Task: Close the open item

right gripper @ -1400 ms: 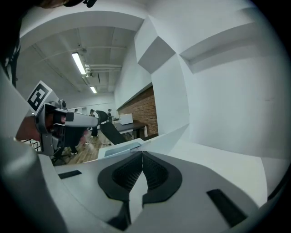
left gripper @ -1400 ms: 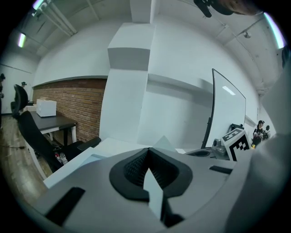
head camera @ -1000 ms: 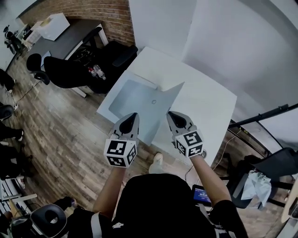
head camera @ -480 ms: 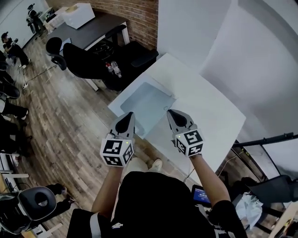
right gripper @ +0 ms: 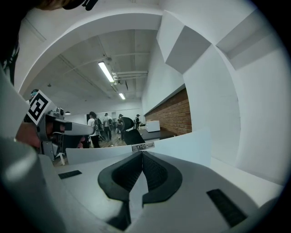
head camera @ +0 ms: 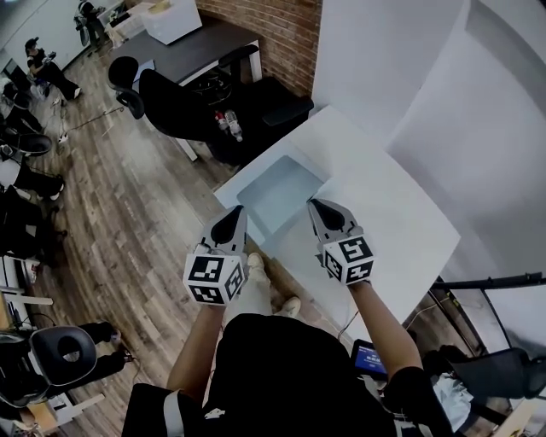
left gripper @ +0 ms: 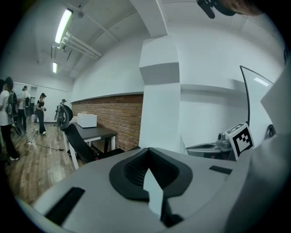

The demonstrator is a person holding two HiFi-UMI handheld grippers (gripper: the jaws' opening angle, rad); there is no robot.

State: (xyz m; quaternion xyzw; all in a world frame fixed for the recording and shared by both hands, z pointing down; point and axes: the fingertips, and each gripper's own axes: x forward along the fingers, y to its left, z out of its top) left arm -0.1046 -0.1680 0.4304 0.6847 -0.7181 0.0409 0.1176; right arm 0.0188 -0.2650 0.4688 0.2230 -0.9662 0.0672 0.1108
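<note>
hovering by the white table (head camera: 384, 205): left gripper (head camera: 241, 212) and right gripper (head camera: 315, 206), both pinched closed on nothing. open laptop (head camera: 277, 195) just ahead, lid badge (right gripper: 142, 147) reading roughly "nec", not sure.

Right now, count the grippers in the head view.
2. The left gripper is at the white table's near edge, the right gripper over the table to its right. Neither is hidden.

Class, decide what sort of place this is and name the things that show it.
Probably an open-plan office or workshop: black swivel chairs beside a dark desk, a white table, and a brick wall.
</note>
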